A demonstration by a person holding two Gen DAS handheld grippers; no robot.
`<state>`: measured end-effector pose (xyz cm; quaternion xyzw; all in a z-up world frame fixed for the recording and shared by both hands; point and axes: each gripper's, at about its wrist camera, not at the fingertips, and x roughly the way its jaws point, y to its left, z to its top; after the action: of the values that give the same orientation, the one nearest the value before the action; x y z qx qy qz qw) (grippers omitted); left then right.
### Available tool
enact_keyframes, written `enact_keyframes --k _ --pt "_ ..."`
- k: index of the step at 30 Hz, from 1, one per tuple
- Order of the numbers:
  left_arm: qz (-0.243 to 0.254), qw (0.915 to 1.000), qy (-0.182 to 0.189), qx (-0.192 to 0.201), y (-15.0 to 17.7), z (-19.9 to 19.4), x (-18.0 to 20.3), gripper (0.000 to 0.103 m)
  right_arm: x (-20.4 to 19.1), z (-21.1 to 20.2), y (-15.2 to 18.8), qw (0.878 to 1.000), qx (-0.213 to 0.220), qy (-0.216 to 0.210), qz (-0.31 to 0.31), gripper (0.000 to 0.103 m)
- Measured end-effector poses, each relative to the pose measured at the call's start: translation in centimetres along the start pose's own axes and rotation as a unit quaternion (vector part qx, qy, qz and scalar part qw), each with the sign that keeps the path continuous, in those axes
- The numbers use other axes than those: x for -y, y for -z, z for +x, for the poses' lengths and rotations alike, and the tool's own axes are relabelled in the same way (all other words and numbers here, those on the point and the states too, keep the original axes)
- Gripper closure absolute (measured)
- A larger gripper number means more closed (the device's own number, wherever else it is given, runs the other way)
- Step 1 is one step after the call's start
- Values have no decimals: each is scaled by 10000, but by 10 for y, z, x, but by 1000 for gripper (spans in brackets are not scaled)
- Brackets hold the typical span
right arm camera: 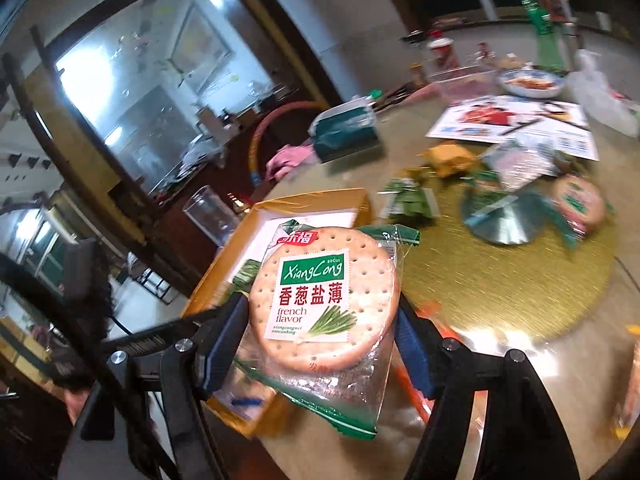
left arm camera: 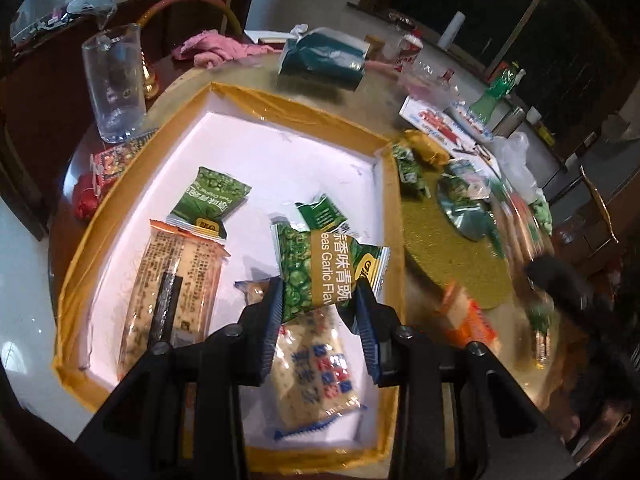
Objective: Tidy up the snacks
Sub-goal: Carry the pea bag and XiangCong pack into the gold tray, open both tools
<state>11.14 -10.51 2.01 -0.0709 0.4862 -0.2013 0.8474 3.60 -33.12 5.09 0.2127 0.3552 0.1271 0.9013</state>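
Cluttered round table [left arm camera: 460, 280], yellow-rimmed tray [left arm camera: 390, 216] at its near edge. Left gripper [left arm camera: 318, 300] pinches a light, crinkly pea packet [left arm camera: 320, 272] over the tray's right edge — right gripper [right arm camera: 320, 332] clamps a brittle cracker pack [right arm camera: 324, 300]; hold edges gently.

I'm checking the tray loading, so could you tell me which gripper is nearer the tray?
Left: the left gripper hangs over the tray; the right gripper is beside it.

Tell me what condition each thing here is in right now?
Left gripper: shut on green pea packet, above the tray.
Right gripper: shut on round cracker pack.
Tray: holds several sealed snacks.
Glass: upright, empty.
Long cracker packet: lying flat in tray.
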Motion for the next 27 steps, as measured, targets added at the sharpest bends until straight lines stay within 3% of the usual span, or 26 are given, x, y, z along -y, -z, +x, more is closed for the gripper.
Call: enact_keyframes --k 7,11,16,21,27 --pt "-98 9995 -265 -114 -11 16 -19 66 -15 74 -37 9985 -541 -34 -81 32" --pt "-210 9984 -337 -395 -22 29 -30 66 -21 112 -55 9970 -771 4 -87 32" --pt "-101 9979 -362 -521 -27 39 -33 65 -23 162 -66 9938 -987 414 -304 32" --pt "-59 9980 -386 -494 -29 42 -35 62 -13 190 -66 9887 -1198 862 -261 32" --pt "-187 9977 -319 -572 -30 48 -40 53 -18 193 -69 9874 -1192 979 -360 30"
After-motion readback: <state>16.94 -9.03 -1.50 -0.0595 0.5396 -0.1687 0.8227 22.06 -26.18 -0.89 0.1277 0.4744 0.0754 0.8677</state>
